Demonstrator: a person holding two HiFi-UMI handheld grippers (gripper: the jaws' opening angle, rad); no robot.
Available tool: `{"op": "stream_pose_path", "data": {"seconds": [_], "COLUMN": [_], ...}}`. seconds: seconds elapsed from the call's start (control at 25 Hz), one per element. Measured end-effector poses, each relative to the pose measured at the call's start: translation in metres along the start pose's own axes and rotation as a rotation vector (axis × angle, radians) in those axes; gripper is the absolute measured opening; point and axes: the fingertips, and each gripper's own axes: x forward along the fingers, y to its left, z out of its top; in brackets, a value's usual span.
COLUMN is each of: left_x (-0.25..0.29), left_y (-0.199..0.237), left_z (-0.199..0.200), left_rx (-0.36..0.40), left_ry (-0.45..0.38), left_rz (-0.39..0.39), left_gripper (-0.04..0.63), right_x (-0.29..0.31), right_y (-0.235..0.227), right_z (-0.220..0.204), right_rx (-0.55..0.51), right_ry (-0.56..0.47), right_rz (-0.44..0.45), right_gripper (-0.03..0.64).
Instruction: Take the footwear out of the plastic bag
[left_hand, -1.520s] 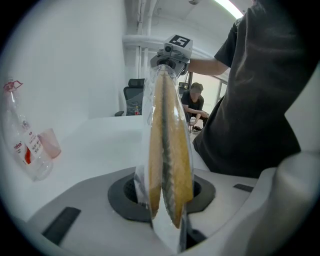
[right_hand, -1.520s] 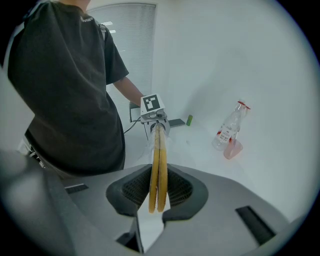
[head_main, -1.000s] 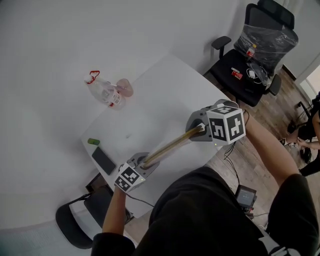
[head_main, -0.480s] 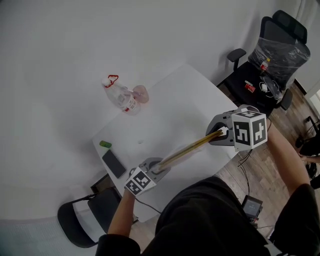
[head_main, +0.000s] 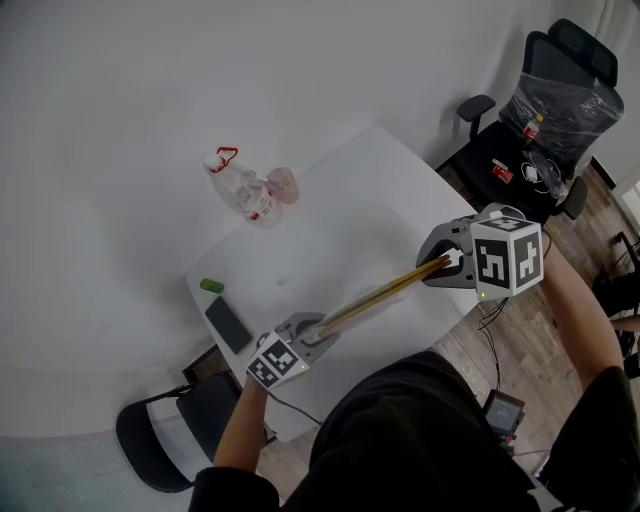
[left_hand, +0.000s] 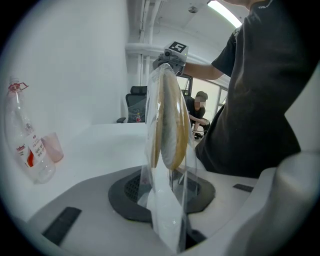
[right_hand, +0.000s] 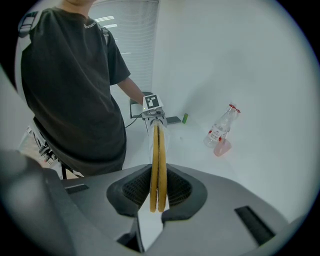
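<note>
Inside clear plastic bag (left_hand: 167, 220), flat footwear (left_hand: 172, 125)

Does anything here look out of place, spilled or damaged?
Nothing looks spilled or damaged. One oddity: the office chair beside the table has its back wrapped in clear plastic, and small items lie on its seat.
</note>
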Motion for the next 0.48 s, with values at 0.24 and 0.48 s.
{"op": "stream_pose_path", "data": {"seconds": [0.24,0.48], "left_x": [-0.009,-0.008], "left_y": [0.013,0.011], "left_z": [-0.006,-0.002], "left_rx": [-0.019,-0.013], "left_ry": [-0.004,-0.007], "left_rz": [0.053,0.057], "left_gripper": [0.048,0.046], "right_x": [-0.01,-0.011], "right_y": [-0.008,-0.006], "right_z": [-0.009,-0.009], "right_rx": [0.002,-0.014], "right_ry": [0.026,0.019], "right_rz": [-0.024,-0.025], "right_gripper": [0.069,0.069]}}
